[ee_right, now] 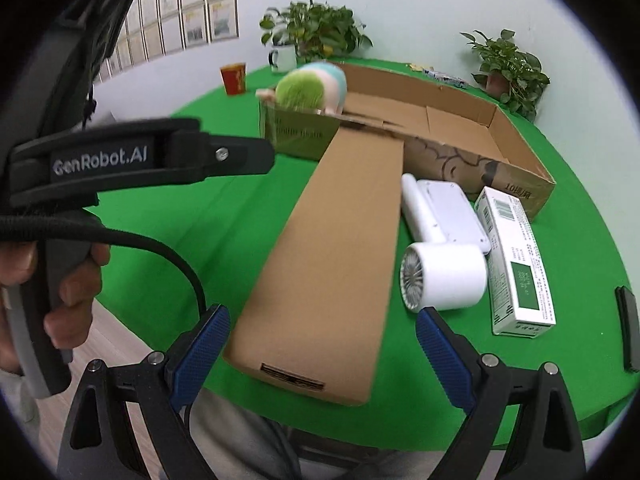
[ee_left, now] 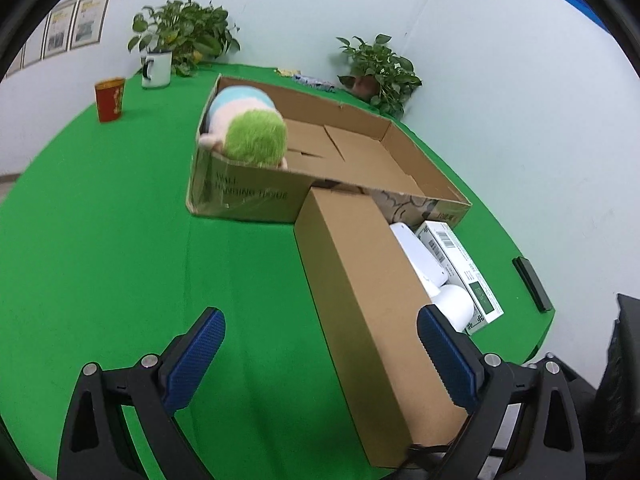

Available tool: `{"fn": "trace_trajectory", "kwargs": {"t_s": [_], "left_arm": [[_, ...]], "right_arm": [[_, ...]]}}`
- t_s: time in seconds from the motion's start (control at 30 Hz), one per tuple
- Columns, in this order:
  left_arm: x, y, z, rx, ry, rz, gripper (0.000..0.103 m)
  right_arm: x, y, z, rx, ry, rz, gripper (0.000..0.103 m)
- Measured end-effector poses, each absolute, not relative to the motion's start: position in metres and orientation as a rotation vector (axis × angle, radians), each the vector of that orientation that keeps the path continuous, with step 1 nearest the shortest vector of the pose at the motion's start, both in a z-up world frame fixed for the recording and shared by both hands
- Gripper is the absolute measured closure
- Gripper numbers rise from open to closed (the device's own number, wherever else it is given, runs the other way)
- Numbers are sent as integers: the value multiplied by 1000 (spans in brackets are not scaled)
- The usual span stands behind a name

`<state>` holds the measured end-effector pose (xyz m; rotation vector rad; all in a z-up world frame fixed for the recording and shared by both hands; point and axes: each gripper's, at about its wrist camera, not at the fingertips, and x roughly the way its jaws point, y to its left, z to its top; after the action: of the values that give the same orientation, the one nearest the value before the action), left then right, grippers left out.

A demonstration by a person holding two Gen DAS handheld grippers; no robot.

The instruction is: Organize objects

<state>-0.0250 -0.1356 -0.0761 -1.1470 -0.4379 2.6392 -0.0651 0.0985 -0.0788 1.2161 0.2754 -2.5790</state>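
Showing both grippers wide open and empty above a green table (ee_left: 100, 240), with the plush toy (ee_left: 250, 128) already lying at one end of the open carton (ee_left: 400, 152). A long brown box (ee_right: 332, 248) lies in front of the carton, one end touching its wall; a white hair dryer (ee_right: 444, 276), a white flat case (ee_right: 448, 212) and a white-and-green packet (ee_right: 516, 256) lie just beside it. Likely hazard: the long box overhangs the table's near edge, so a one-sided grasp could tip it off; its far end might also catch the carton wall. The left gripper (ee_left: 320, 364) points steeply down at the box's left flank. The right gripper (ee_right: 322, 348) straddles the box's near end. A hand (ee_right: 72, 280) holds the left handle, though its grip is partly hidden.
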Motion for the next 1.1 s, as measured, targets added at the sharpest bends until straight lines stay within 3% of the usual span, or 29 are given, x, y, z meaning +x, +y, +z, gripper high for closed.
{"fn": "trace_trajectory", "kwargs": {"t_s": [0.33,0.53,0.63,0.73,0.83,0.87,1.0,1.07,1.1], "left_arm": [[-33,-155,-111,-1207,-566,2555,7],[-37,-166,-120,-1195,-760,2421,13],[-35,-173,-123,-1172,-870,2332,26],[-35,-170,-126,-1164,-924,2250,29],[-36,-163,-125,-1154,-946,2200,40],[-36,-159,-121,-1149,-926,2200,47],[-41,-141,-114,-1181,-896,2215,47],[-42,-132,-105,-1183,-845,2254,60],[-42,-128,-101,-1170,-824,2271,60]], "right_arm": [[-71,89,-98,1275,316,-2579,15],[-75,110,-86,1267,-75,-2435,16],[-80,125,-90,1254,-286,-2313,16],[-85,134,-101,1272,-434,-2193,16],[-90,139,-115,1291,-563,-2052,16],[-91,140,-118,1294,-592,-2016,16],[-91,149,-123,1282,-648,-1965,16],[-88,157,-119,1270,-640,-1996,15],[-84,162,-114,1261,-610,-2056,15]]}}
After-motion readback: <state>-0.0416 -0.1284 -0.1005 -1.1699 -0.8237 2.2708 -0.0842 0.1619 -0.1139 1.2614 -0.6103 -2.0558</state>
